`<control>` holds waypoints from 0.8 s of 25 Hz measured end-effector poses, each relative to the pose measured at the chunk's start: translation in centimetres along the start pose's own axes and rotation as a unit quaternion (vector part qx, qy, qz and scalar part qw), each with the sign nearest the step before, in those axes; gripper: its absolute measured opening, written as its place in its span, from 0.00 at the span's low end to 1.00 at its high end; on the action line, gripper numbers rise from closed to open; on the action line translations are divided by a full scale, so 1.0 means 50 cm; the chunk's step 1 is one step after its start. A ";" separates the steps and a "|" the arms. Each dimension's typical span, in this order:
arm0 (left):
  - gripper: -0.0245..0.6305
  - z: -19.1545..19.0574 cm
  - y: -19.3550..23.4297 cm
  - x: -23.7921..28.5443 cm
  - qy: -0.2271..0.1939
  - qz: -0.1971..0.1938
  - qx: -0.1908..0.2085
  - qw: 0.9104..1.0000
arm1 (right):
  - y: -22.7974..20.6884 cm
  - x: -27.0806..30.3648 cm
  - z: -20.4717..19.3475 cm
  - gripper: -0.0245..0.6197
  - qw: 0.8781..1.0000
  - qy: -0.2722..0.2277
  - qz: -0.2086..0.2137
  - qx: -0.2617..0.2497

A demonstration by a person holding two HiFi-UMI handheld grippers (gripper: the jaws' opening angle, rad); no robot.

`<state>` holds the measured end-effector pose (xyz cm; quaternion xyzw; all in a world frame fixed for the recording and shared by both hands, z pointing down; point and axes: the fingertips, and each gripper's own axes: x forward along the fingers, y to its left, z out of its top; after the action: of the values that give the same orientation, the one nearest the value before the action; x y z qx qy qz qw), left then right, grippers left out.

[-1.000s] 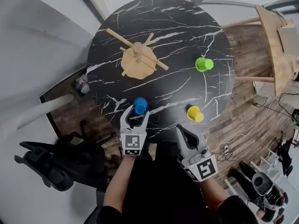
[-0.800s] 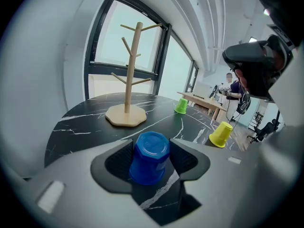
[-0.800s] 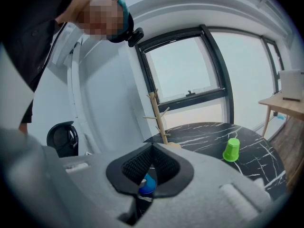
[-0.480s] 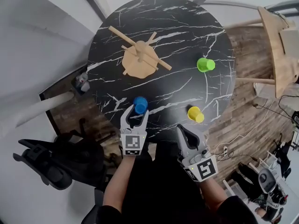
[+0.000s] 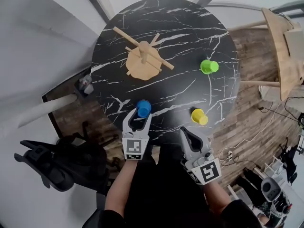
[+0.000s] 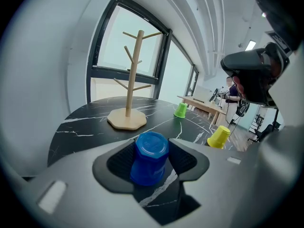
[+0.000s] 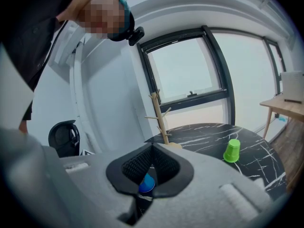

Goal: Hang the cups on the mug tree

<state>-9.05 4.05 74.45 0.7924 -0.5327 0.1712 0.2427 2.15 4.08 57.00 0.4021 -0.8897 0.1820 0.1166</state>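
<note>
A blue cup (image 5: pixel 143 108) stands upside down near the front edge of the round black marble table (image 5: pixel 190 32). My left gripper (image 5: pixel 140 114) has just been closing on it, and both pads now press the blue cup (image 6: pixel 150 156) at its sides. The wooden mug tree (image 5: pixel 144 56) stands bare at the back left. An upside-down green cup (image 5: pixel 207 66) stands at the right, and a yellow cup (image 5: pixel 198 116) lies tilted at the front right. My right gripper (image 5: pixel 183 131) hovers shut and empty at the table's front edge, left of the yellow cup.
A light wooden table (image 5: pixel 285 42) stands to the right of the marble one. A black office chair (image 5: pixel 47 170) sits at the lower left on the wood floor. In the left gripper view the mug tree (image 6: pixel 130 75) rises straight beyond the blue cup.
The left jaws have narrowed a little onto the blue cup. Both hands have kept their places, and the cups and mug tree have not moved.
</note>
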 end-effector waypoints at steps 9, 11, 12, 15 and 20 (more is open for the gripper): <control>0.38 0.036 -0.003 -0.040 -0.011 -0.002 0.000 1.000 | 0.021 -0.009 0.023 0.04 1.000 -0.016 0.007 -0.008; 0.38 0.052 -0.006 -0.050 -0.017 -0.005 -0.003 1.000 | 0.024 -0.011 0.031 0.04 1.000 -0.021 0.007 -0.013; 0.38 0.061 -0.008 -0.056 -0.020 -0.007 -0.005 1.000 | 0.026 -0.012 0.034 0.04 1.000 -0.023 0.007 -0.017; 0.38 0.090 -0.014 -0.078 -0.028 -0.010 -0.006 1.000 | 0.030 -0.015 0.042 0.04 0.999 -0.027 0.004 -0.027; 0.38 0.149 -0.031 -0.119 -0.040 -0.023 -0.017 0.999 | 0.036 -0.020 0.081 0.04 0.999 -0.045 -0.001 -0.029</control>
<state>-9.74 4.85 64.82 0.8063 -0.5270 0.1244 0.2381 1.17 4.14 52.55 0.4075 -0.8985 0.1376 0.0882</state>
